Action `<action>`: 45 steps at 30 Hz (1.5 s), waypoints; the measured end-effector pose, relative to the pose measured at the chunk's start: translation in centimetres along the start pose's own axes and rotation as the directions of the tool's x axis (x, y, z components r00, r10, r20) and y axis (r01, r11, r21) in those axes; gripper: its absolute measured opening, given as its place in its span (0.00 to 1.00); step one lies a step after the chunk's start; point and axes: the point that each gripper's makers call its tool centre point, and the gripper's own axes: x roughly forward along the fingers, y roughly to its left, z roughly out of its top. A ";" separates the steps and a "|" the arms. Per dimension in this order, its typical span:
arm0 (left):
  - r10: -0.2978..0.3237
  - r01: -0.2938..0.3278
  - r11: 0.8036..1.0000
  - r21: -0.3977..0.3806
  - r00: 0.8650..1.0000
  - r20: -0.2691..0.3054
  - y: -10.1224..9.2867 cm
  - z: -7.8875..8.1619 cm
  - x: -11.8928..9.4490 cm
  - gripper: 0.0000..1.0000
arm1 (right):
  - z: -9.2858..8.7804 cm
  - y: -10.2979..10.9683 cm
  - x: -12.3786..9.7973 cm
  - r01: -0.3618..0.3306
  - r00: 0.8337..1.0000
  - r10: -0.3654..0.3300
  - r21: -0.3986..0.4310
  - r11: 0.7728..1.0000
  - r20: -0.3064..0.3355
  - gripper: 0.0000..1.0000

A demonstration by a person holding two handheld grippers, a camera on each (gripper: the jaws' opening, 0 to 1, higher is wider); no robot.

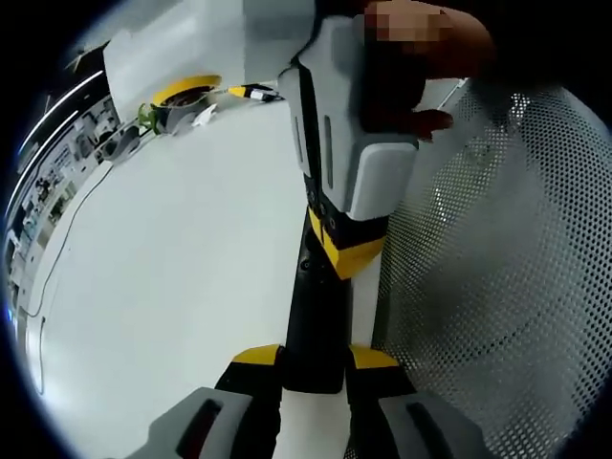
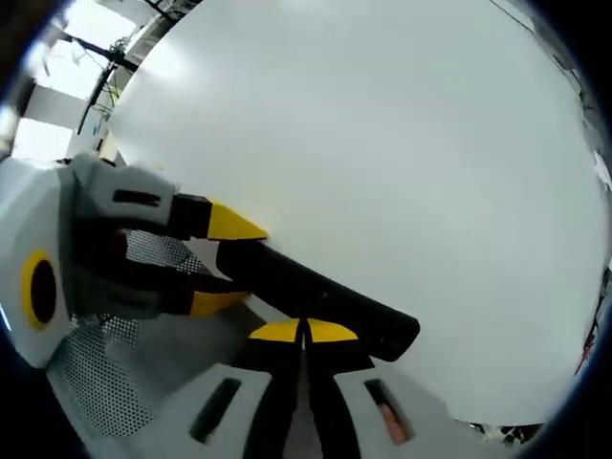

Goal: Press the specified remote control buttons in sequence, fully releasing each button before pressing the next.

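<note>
A long black remote [image 1: 314, 330] lies lengthwise between the yellow-tipped jaws of my left gripper [image 1: 316, 359], which is shut on its near end. My right gripper [image 1: 348, 256], held by a hand [image 1: 421, 67], reaches in from above with its yellow tips together on the remote's upper face. In the right gripper view, my right gripper [image 2: 304, 332] is shut, tips touching, and rests against the remote [image 2: 325, 296]. The left gripper [image 2: 228, 263] enters from the left and clamps the remote's far end. The buttons are hidden.
The white table [image 1: 182, 249] spreads to the left. A perforated metal tray [image 1: 497, 287] lies along the right. At the far edge sit a yellow tape roll [image 1: 186, 91] and a small yellow-and-black tool [image 1: 251, 93]. A thin cable [image 1: 57, 258] runs along the table's left side.
</note>
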 end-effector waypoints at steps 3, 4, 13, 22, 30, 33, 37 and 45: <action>0.001 -0.001 1.000 -0.001 1.000 0.003 0.0 0.0 0.0 0.26 | -0.3 0.3 0.0 -0.031 0.999 0.031 0.039 0.999 -0.018 0.00; 0.001 -0.001 1.000 -0.002 1.000 0.003 0.0 0.0 0.0 0.26 | -0.2 0.5 0.0 -0.046 0.999 0.047 0.051 0.998 -0.013 0.00; -0.006 0.006 1.000 0.004 1.000 0.001 0.0 0.0 0.0 0.26 | 1.4 0.3 -0.4 -0.036 0.997 0.033 0.031 0.999 0.074 0.00; -0.006 0.006 1.000 0.001 1.000 0.001 0.1 0.1 0.1 0.26 | 2.0 0.3 -0.5 -0.029 0.994 0.027 0.018 0.999 0.105 0.00; -0.005 0.005 1.000 0.000 1.000 0.004 0.0 0.1 0.0 0.26 | 1.9 0.6 -0.1 -0.034 0.996 0.033 0.002 0.999 0.087 0.00; -0.003 0.003 1.000 0.004 1.000 0.007 0.1 0.0 0.0 0.28 | 1.8 0.5 0.0 -0.046 0.996 0.044 0.019 0.999 0.082 0.00; 0.034 -0.029 0.992 -0.120 0.999 0.041 1.2 -0.2 0.0 0.41 | 1.8 0.6 0.0 -0.058 0.995 0.055 0.039 0.998 0.085 0.00; 0.015 -0.014 0.999 -0.035 0.999 0.034 0.8 -0.1 -0.1 0.37 | 1.9 0.6 0.0 -0.033 0.997 0.033 -0.001 0.999 0.076 0.00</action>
